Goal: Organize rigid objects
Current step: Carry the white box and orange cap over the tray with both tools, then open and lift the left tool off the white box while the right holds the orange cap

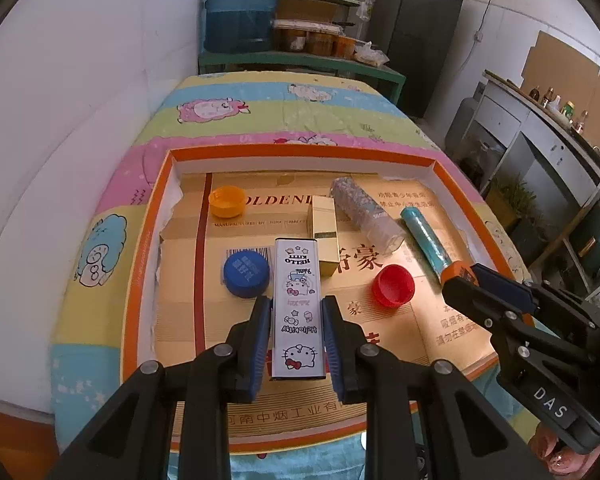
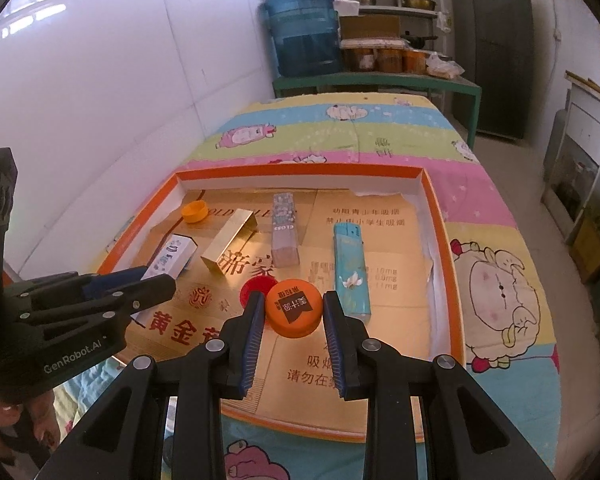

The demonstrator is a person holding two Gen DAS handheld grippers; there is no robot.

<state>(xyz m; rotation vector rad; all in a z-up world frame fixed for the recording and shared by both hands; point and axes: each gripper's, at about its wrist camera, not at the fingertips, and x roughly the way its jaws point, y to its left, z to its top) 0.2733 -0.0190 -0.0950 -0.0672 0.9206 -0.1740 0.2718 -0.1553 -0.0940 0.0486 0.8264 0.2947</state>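
Observation:
My left gripper (image 1: 296,302) is shut on a tall white Hello Kitty box (image 1: 298,320), held just above the cardboard floor of an orange-rimmed tray (image 1: 300,150). My right gripper (image 2: 293,297) is shut on an orange bottle cap (image 2: 294,309) over the tray's near middle. In the left wrist view the right gripper (image 1: 458,278) shows at the right with the orange cap (image 1: 454,269) at its tips. In the right wrist view the left gripper (image 2: 156,278) comes in from the left with the white box (image 2: 172,256).
Loose in the tray lie a yellow-orange cap (image 1: 227,201), a blue cap (image 1: 246,274), a red cap (image 1: 393,285), a gold box (image 1: 324,236), a patterned silvery box (image 1: 364,212) and a teal box (image 2: 350,272). The tray rests on a cartoon-print cloth (image 2: 380,132).

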